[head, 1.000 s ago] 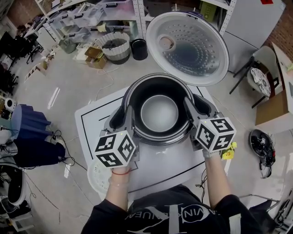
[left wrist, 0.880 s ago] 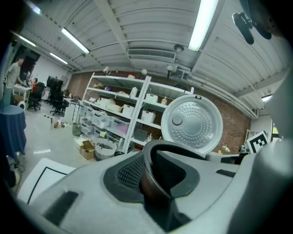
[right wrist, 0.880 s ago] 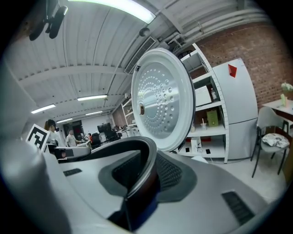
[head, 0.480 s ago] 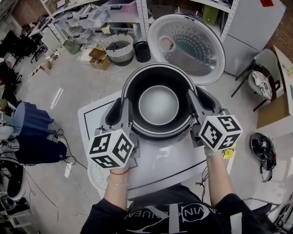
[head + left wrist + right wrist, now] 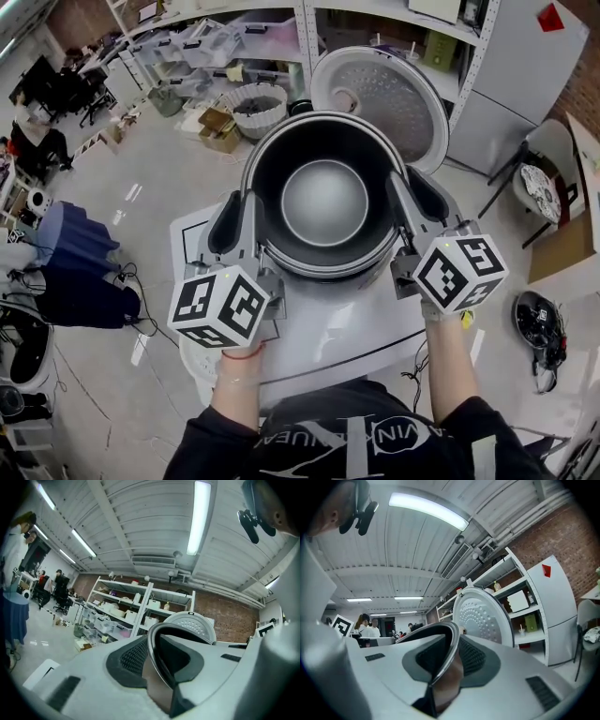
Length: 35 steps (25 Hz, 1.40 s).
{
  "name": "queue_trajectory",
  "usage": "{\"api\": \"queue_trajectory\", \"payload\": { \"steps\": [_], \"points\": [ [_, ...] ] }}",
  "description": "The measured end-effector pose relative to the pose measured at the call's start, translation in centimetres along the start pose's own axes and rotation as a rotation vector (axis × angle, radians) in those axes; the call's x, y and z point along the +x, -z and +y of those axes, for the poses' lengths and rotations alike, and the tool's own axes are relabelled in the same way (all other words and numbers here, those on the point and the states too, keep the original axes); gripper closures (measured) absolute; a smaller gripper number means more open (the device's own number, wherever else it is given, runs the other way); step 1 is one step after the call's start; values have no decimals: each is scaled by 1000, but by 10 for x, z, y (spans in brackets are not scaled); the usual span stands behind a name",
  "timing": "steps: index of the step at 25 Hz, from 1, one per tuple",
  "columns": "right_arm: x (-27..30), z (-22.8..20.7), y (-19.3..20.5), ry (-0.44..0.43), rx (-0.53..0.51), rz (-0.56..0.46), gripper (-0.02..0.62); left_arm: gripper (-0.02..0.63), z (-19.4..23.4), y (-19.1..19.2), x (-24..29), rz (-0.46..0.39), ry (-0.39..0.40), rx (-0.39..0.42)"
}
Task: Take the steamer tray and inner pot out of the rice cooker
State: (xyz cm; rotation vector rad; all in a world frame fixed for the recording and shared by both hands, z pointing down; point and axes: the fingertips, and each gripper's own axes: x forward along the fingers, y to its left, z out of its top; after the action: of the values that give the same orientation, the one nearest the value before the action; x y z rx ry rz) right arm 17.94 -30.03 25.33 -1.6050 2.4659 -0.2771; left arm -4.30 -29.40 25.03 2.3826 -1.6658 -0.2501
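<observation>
Counter (image 5: 342, 328) centre: inner pot (image 5: 324, 202), risen since a second ago, rim clamped by left hand-held gripper (image 5: 247, 225) and right hand-held gripper (image 5: 405, 214), jaws just closed tighter; removal underway.

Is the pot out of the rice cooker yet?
Nearly. The lid is open; what looks like the steamer tray lies aside. The left gripper and right gripper, its jaws just closing tighter, clamp the inner pot's rim. Setting it down remains.
</observation>
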Motion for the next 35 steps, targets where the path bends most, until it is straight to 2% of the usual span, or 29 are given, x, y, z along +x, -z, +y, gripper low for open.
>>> {"api": "queue_trajectory", "payload": {
  "steps": [9, 17, 27, 35],
  "points": [
    [-22, 27, -36, -100, -12, -79, 517, 537, -18, -32, -41, -107, -46, -10],
    [-40, 56, -48, -174, 3, -119, 517, 545, -23, -54, -82, -201, -86, -20],
    [-67, 95, -44, -203, 19, -124, 518, 545, -17, -63, -134, -240, -92, -44],
    [-91, 141, -27, -210, 24, -105, 523, 545, 4, -56, -187, -228, -118, -77]
  ]
}}
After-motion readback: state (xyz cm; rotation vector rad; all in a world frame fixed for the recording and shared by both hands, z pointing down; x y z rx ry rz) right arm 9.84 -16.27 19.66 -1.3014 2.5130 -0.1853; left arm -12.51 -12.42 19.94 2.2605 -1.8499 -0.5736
